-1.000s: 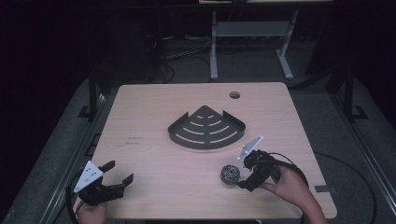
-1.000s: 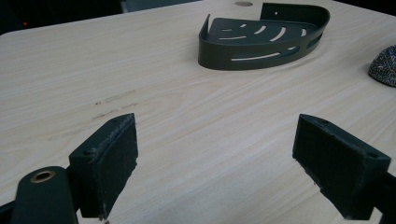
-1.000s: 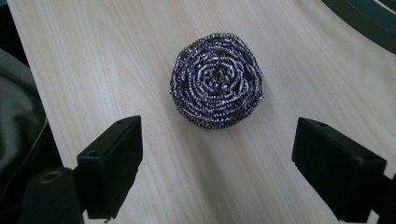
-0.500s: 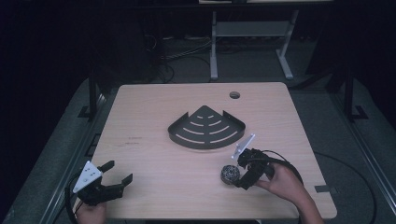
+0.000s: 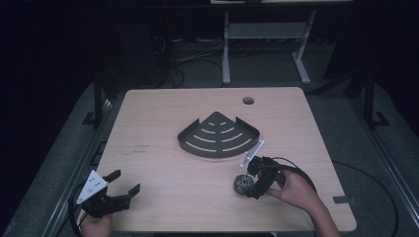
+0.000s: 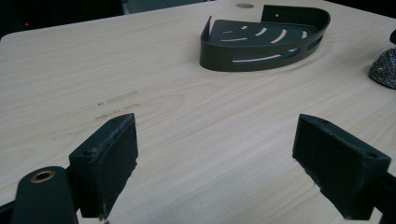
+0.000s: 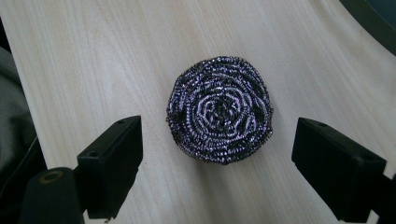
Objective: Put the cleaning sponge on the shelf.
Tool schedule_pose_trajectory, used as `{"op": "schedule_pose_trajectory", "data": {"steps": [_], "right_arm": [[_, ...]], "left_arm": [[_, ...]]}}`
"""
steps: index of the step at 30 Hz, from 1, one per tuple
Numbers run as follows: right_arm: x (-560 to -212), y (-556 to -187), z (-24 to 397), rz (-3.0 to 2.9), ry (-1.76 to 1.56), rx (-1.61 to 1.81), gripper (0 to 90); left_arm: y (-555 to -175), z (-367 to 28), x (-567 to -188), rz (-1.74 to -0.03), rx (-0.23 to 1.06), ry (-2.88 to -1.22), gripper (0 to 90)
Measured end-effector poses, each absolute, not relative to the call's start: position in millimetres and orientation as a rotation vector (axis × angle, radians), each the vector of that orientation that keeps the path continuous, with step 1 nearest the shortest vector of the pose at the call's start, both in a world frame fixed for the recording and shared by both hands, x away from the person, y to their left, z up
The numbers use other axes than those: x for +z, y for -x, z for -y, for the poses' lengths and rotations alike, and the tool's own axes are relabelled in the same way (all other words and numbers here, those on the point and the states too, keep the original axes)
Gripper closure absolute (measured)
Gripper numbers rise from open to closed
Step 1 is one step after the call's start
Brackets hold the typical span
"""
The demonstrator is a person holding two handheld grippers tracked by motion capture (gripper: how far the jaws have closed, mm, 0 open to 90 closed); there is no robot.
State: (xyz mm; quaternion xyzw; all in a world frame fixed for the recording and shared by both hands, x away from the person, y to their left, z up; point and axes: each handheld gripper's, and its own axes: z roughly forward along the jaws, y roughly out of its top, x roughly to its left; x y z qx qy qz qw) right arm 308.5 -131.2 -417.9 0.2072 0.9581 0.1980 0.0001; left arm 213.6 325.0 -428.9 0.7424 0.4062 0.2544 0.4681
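Two spread jaws of our right gripper flank the round steel-wool scouring pad lying on the wooden table near the dark slotted corner tray; we should centre, lower, then close, while our left gripper idles agape.

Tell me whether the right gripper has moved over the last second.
Yes. The right gripper has slid left, away from the table's right edge, closing in on the steel scourer, which now lies between its open jaws.
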Motion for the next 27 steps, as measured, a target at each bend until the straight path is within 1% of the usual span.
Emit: {"op": "schedule_pose_trajectory", "data": {"steps": [19,27], "right_arm": [[-420,-318,115,-3.045,-0.612,0.562,16.1],[-429,-322,110,-3.062,-0.605,0.513,16.7]], "left_arm": [[-213,-326,-428,-0.992,0.627,-1.815,13.3],[-213,-325,-428,-0.992,0.626,-1.815,13.4]]}}
